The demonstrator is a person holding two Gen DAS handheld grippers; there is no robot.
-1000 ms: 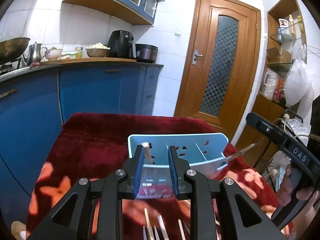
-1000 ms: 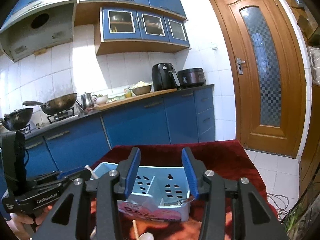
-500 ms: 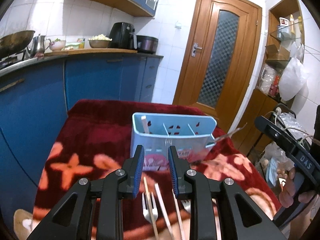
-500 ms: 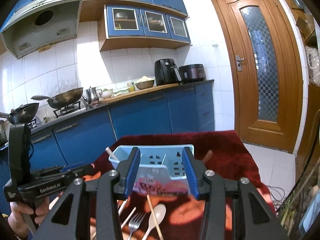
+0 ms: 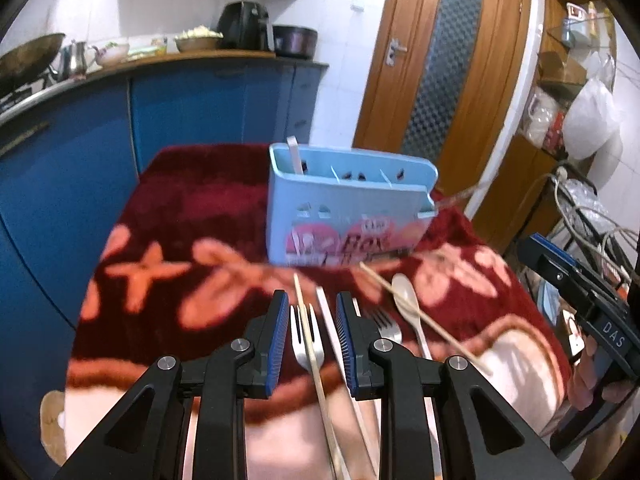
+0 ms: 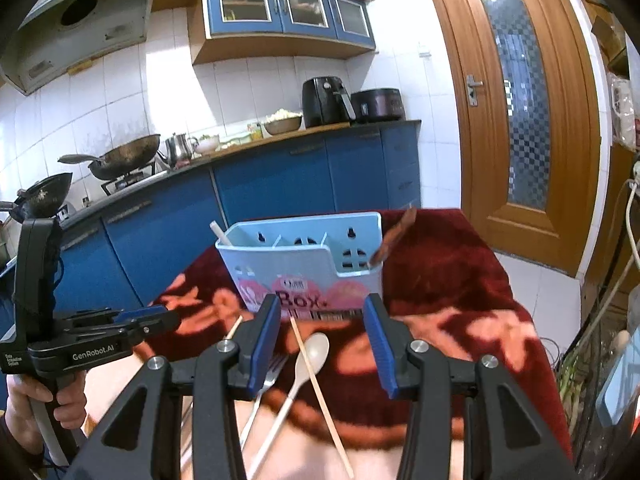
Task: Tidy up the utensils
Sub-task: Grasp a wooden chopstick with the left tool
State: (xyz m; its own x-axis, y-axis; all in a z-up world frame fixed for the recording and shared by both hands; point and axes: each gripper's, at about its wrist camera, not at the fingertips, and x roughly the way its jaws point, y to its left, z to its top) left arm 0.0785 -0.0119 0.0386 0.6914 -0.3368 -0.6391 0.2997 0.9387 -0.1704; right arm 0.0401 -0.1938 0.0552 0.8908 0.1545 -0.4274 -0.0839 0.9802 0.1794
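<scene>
One stick (image 5: 295,156) stood in the blue box (image 5: 348,216); forks (image 5: 306,340), a spoon (image 6: 310,354) and sticks lay on the cloth (image 5: 192,216); both claws, left (image 5: 312,336) and right (image 6: 322,338), were apart, holding nothing.

Red floral cloth (image 5: 168,240) bears holder (image 5: 344,220), seemingly cutlery (image 6: 304,364).

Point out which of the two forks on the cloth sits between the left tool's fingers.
The white fork, its tines framed between the left tool fingers. The metal fork lies outside them, beside the spoon.

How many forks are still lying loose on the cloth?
2. One fork lies between the left gripper fingers, under a chopstick; the other fork sits just right of them. Gripper bodies may hide more.
</scene>
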